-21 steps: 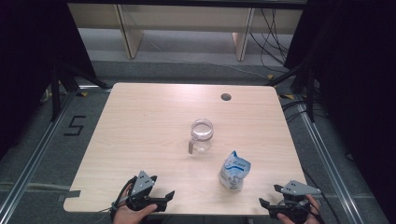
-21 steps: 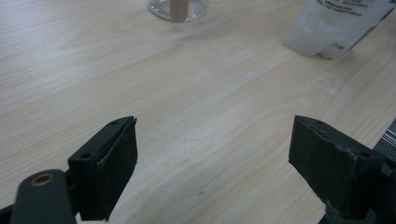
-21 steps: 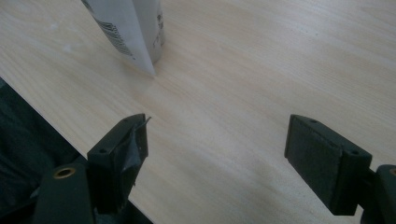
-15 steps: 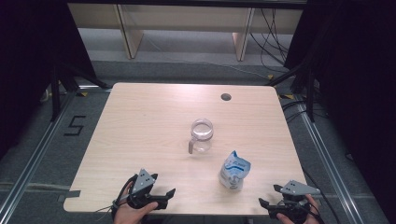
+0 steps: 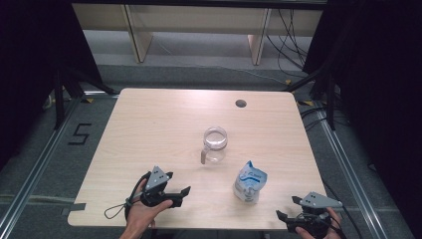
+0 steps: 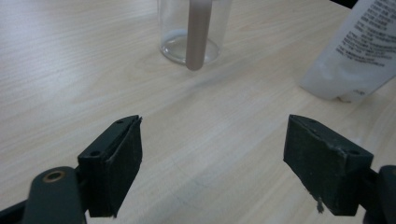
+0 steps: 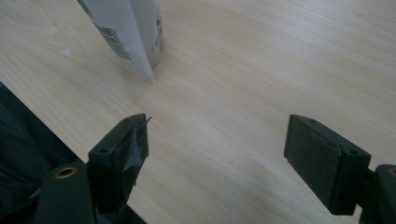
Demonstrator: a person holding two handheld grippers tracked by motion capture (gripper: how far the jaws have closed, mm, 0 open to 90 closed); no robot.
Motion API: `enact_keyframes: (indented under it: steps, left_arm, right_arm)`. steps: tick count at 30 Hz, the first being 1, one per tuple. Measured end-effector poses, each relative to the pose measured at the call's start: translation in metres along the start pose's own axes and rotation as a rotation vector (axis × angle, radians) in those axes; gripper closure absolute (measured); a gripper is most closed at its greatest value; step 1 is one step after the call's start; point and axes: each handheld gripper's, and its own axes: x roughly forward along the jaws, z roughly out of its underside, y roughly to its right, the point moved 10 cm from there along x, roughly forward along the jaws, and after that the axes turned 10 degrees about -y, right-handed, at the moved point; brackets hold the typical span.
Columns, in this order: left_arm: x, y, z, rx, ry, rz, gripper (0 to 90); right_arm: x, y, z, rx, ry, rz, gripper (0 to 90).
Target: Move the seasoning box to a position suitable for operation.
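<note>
A clear glass jug [image 5: 215, 144] with a handle stands upright near the middle of the table. To its right and nearer the front stands a white pouch with blue print [image 5: 250, 181]. My left gripper [image 5: 181, 196] is open at the front left and holds nothing. In the left gripper view, that gripper [image 6: 212, 135] points at the jug [image 6: 194, 28], with the pouch [image 6: 355, 51] to the right. My right gripper [image 5: 287, 208] is open and holds nothing at the front right edge. The right gripper view shows its jaws [image 7: 217, 135] spread wide over bare wood, with the pouch [image 7: 128, 28] ahead to the left.
The light wooden table [image 5: 149, 129] has a round cable hole [image 5: 241, 103] at the back right. Its front edge [image 7: 56, 116] runs just under my right gripper. Dark curtains flank the table, and floor rails run along both sides.
My left gripper has edged a little forward over the table. The right gripper, jug and pouch have kept still.
</note>
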Motion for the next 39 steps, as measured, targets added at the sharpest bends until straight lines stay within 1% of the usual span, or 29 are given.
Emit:
enact_keyframes:
  steps: [1,2,3,4,5,6,8,11,12,13,14,18,19,22,23,25,26,27,28,30,31,32,33,34,35,36,37,38,39]
  left_arm:
    - [0.000,-0.002,-0.002,0.011,-0.002,-0.012,19.7]
    - [0.002,-0.002,-0.006,0.020,0.004,-0.009,20.4]
    - [0.004,-0.003,-0.009,0.011,0.007,-0.017,20.9]
    - [0.007,-0.004,-0.013,0.021,0.009,-0.018,20.9]
    - [0.013,-0.006,-0.020,0.021,0.016,-0.026,22.5]
    - [0.015,-0.008,-0.023,0.027,0.012,-0.028,23.0]
    - [0.022,-0.011,-0.028,0.015,0.020,-0.027,24.6]
    - [0.027,-0.014,-0.031,0.019,0.016,-0.038,26.0]
    - [0.030,-0.013,-0.033,0.029,0.014,-0.031,26.7]
    - [0.031,-0.013,-0.034,0.035,0.010,-0.039,28.9]
    - [0.033,-0.012,-0.038,0.044,0.015,-0.037,29.7]
    - [0.036,-0.011,-0.043,0.047,0.017,-0.042,32.5]
    - [0.041,-0.010,-0.045,0.040,0.016,-0.037,34.3]
    - [0.046,-0.010,-0.048,0.041,0.015,-0.033,37.7]
    - [0.048,-0.009,-0.048,0.039,0.010,-0.032,38.5]
    - [0.051,-0.007,-0.052,0.055,0.008,-0.031,39.6]
    - [0.052,-0.007,-0.054,0.068,0.006,-0.039,43.9]
    - [0.054,-0.006,-0.056,0.073,0.011,-0.044,43.9]
    - [0.055,-0.006,-0.057,0.087,0.004,-0.053,46.1]
    - [0.059,-0.005,-0.061,0.087,0.010,-0.058,49.4]
    - [0.062,-0.007,-0.062,0.113,-0.006,-0.079,50.3]
    - [0.065,-0.006,-0.065,0.090,0.015,-0.083,52.0]
    - [0.065,-0.006,-0.065,0.090,0.015,-0.083,53.7]
    - [0.065,-0.008,-0.064,0.119,-0.006,-0.092,54.4]
    - [0.068,-0.006,-0.066,0.095,0.008,-0.082,54.4]
    - [0.068,-0.008,-0.066,0.115,-0.007,-0.086,54.9]
    - [0.070,-0.007,-0.068,0.107,0.003,-0.093,55.4]
    - [0.071,-0.007,-0.068,0.117,-0.006,-0.088,56.1]
    - [0.072,-0.006,-0.069,0.102,0.002,-0.094,56.1]
  right_arm:
    - [0.000,0.000,0.000,0.000,0.000,0.001,22.7]
    - [-0.001,-0.001,0.000,0.000,-0.004,-0.009,22.7]
    - [-0.001,0.000,0.000,0.000,-0.003,-0.009,22.7]
    - [-0.001,0.000,0.000,0.000,-0.003,-0.009,22.7]
    - [0.000,0.002,-0.001,-0.013,0.012,0.015,22.7]
    - [-0.001,0.002,-0.001,-0.011,0.010,0.009,22.7]
    - [-0.001,0.001,-0.001,-0.015,0.008,0.002,22.7]
    - [-0.001,0.001,-0.001,-0.013,0.007,0.003,22.7]
    - [0.000,0.001,-0.001,-0.014,0.007,-0.005,22.7]
    - [-0.001,0.002,-0.001,-0.011,0.006,0.003,22.9]
    - [-0.001,0.002,-0.001,-0.011,0.006,0.003,22.9]
    - [-0.001,0.001,-0.001,-0.015,0.009,-0.001,22.9]
    - [0.000,0.002,-0.001,-0.019,0.008,0.011,23.0]
    - [0.000,0.001,-0.001,-0.022,0.007,0.001,23.1]
    - [0.001,0.000,-0.001,-0.013,0.003,-0.011,23.1]
    - [0.000,0.001,-0.001,-0.016,0.006,0.000,23.1]
    - [0.000,0.001,-0.001,-0.019,0.007,0.000,23.1]
    - [0.000,0.001,-0.001,-0.019,0.007,0.000,23.1]
    - [0.000,0.002,-0.001,-0.018,0.006,0.005,23.1]
    - [0.000,0.002,-0.001,-0.024,0.008,0.004,23.1]
    - [0.001,-0.001,0.000,-0.013,-0.001,-0.014,23.1]
    - [0.000,0.001,-0.001,-0.022,0.006,0.002,23.1]
    - [0.000,0.001,-0.002,-0.026,0.008,0.000,23.1]
    - [0.000,0.001,-0.002,-0.018,0.006,0.001,23.1]
    - [0.000,0.001,-0.002,-0.018,0.006,0.001,23.1]
    - [0.000,0.001,-0.002,-0.020,0.016,0.008,23.2]
    - [0.000,0.000,-0.002,-0.006,0.011,0.003,23.2]
    - [0.000,0.001,-0.002,-0.023,0.009,0.004,23.1]
    - [0.000,0.001,-0.002,-0.023,0.009,0.004,23.1]
